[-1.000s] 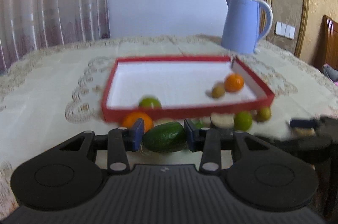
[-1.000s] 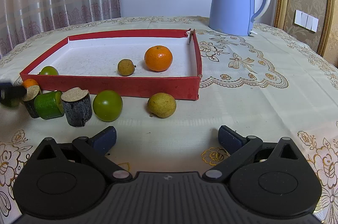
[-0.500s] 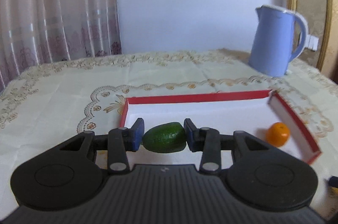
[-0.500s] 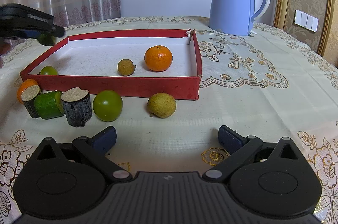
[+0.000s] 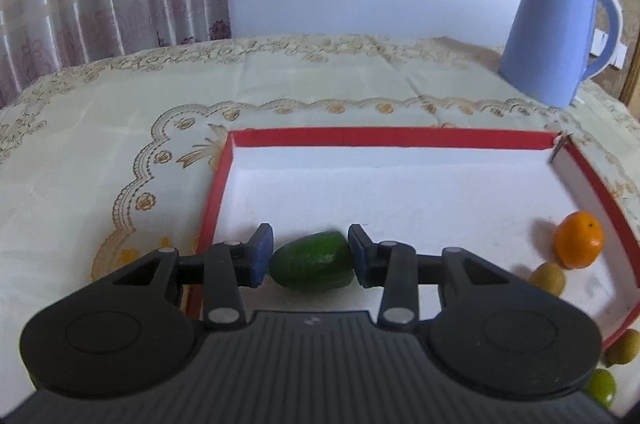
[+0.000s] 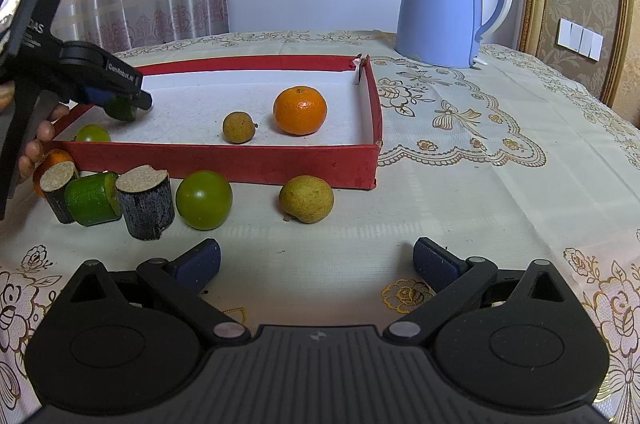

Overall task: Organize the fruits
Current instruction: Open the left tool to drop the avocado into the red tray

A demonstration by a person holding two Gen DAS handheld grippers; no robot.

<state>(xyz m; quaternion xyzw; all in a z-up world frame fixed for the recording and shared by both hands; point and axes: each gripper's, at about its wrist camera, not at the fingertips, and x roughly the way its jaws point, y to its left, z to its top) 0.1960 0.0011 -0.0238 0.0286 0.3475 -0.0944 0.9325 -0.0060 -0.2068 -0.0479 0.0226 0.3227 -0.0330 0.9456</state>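
- Left gripper (image 5: pixel 311 255) is clamped on a dark green avocado (image 5: pixel 312 261), both blue pads pressed to its ends; from the right wrist view it hangs over the tray's near left corner (image 6: pixel 120 104).
- Right gripper (image 6: pixel 316 261) stands wide apart with nothing between its pads, over bare tablecloth (image 6: pixel 460 184) in front of the tray.
- Inside the red tray (image 6: pixel 224 160): one orange mandarin (image 6: pixel 300 110), one small brown fruit (image 6: pixel 239 127) just beside it, one green fruit (image 6: pixel 93 134) against the near wall by the left corner.
- On the cloth along the tray's near wall: one yellow-brown fruit (image 6: pixel 306 199), one round green fruit (image 6: pixel 204 199), two dark bark-covered stubs with pale cut tops (image 6: pixel 146 202), one green cut piece (image 6: pixel 93 199) between them, one orange fruit (image 6: pixel 56 160) partly hidden behind.
- One blue kettle (image 6: pixel 452 0) stands beyond the tray's far right corner.
- Most of the tray's white floor is open, especially the far half and left side; cloth to the right of the tray is open too.
- Avocado skin is smooth, glossy, oval, held lengthwise across the pads.
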